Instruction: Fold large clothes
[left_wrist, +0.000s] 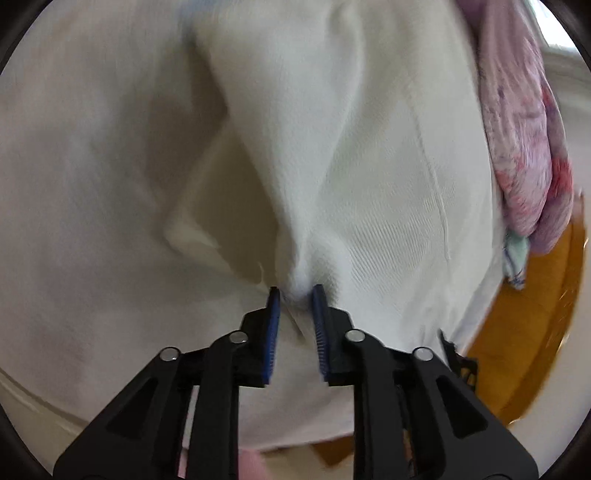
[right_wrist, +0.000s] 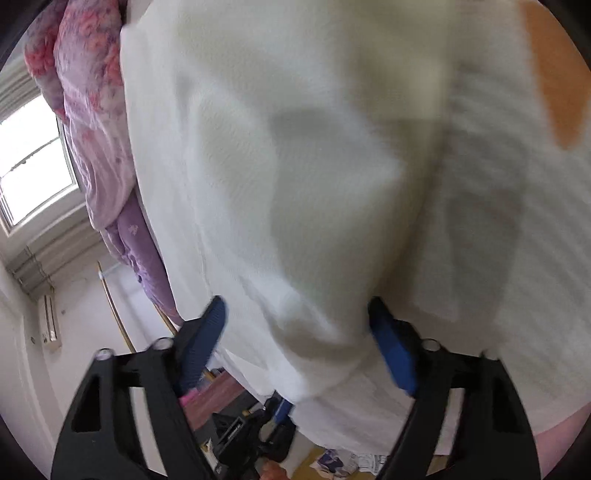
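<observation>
A large white garment (left_wrist: 332, 166) fills the left wrist view, lifted and hanging in folds. My left gripper (left_wrist: 295, 293) is shut on a bunched ridge of this white cloth, which fans out from its blue pads (left_wrist: 272, 325). In the right wrist view the same white garment (right_wrist: 314, 166) hangs blurred in front of the camera. My right gripper (right_wrist: 295, 314) has its blue fingers (right_wrist: 391, 350) spread wide, with a fold of the cloth lying between them, not pinched.
A pink and purple floral quilt (left_wrist: 524, 147) hangs at the right in the left wrist view and shows at the left in the right wrist view (right_wrist: 96, 122). An orange wooden surface (left_wrist: 535, 332) lies below. A window (right_wrist: 33, 162) and dark clutter (right_wrist: 251, 432) show beyond.
</observation>
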